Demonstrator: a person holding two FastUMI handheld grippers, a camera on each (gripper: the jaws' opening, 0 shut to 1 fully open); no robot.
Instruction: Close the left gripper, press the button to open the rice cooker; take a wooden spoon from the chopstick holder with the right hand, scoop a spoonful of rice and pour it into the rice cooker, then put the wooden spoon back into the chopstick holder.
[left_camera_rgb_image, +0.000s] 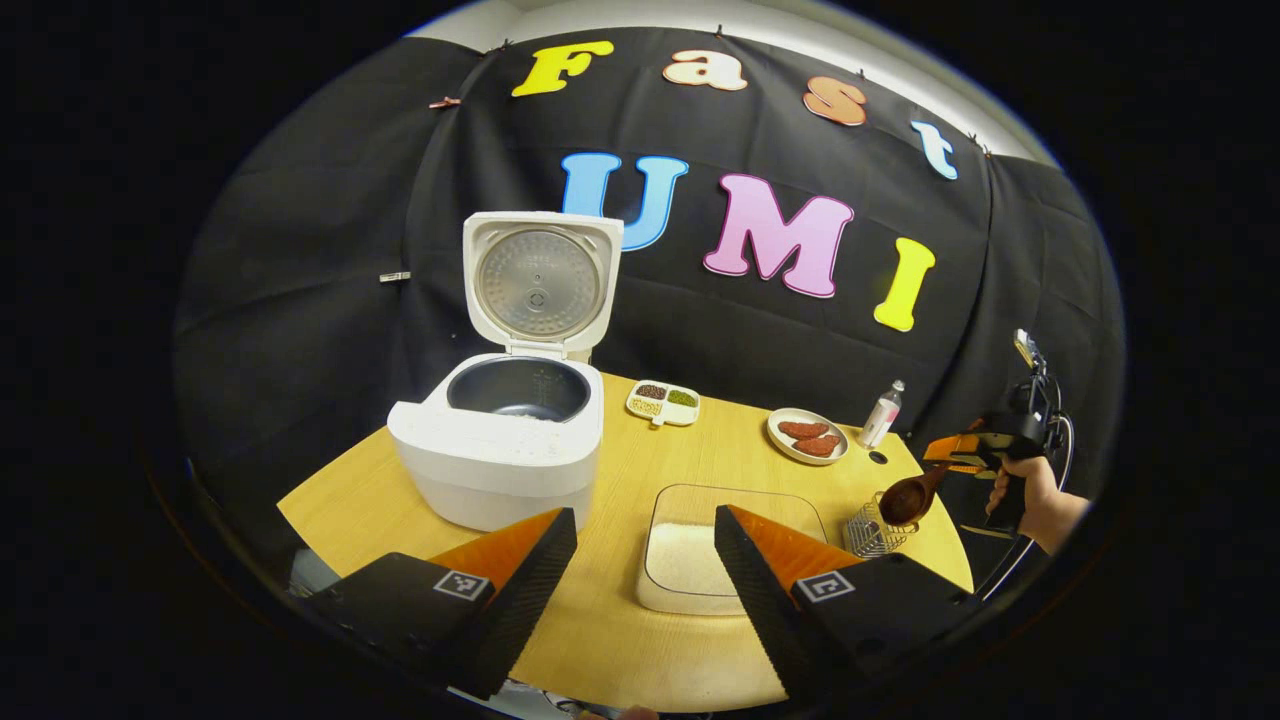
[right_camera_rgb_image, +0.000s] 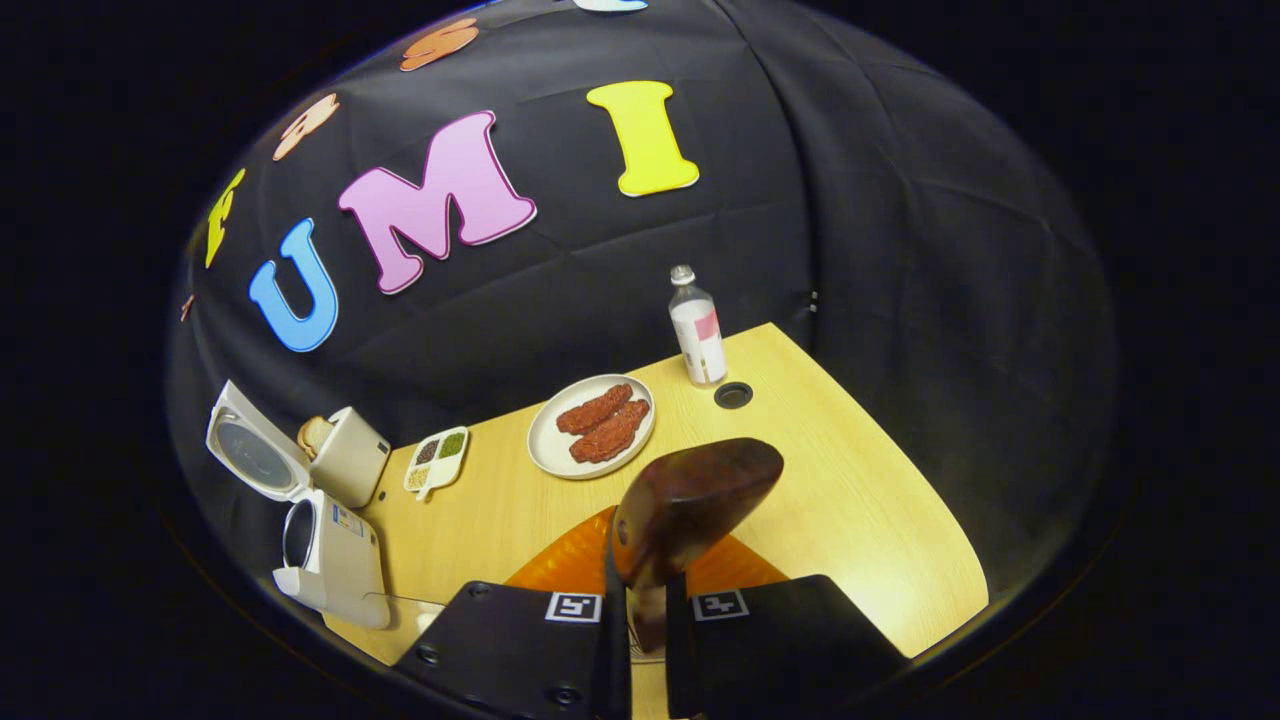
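Table (left_camera_rgb_image: 620, 620) of pale wood grain carries everything, and the white rice cooker (left_camera_rgb_image: 500, 450) at its 10 o'clock is the largest item: smooth plastic shell, lid raised upright, dark round inner pot exposed, a little rice visible in it. Next in size, the clear rectangular rice container (left_camera_rgb_image: 690, 560) sits near centre, holding fine white grains.

The wire-mesh chopstick holder (left_camera_rgb_image: 872, 535) stands at 4 o'clock of the container. The wooden spoon (right_camera_rgb_image: 695, 500), dark and glossy with a rounded bowl, is clamped by its handle in the right gripper (right_camera_rgb_image: 648, 600), just above the holder.

The step in hand appears to be returning the spoon: the operator should keep the handle vertical over the holder and lower before releasing. The left gripper (left_camera_rgb_image: 645, 560) is spread wide and idle.
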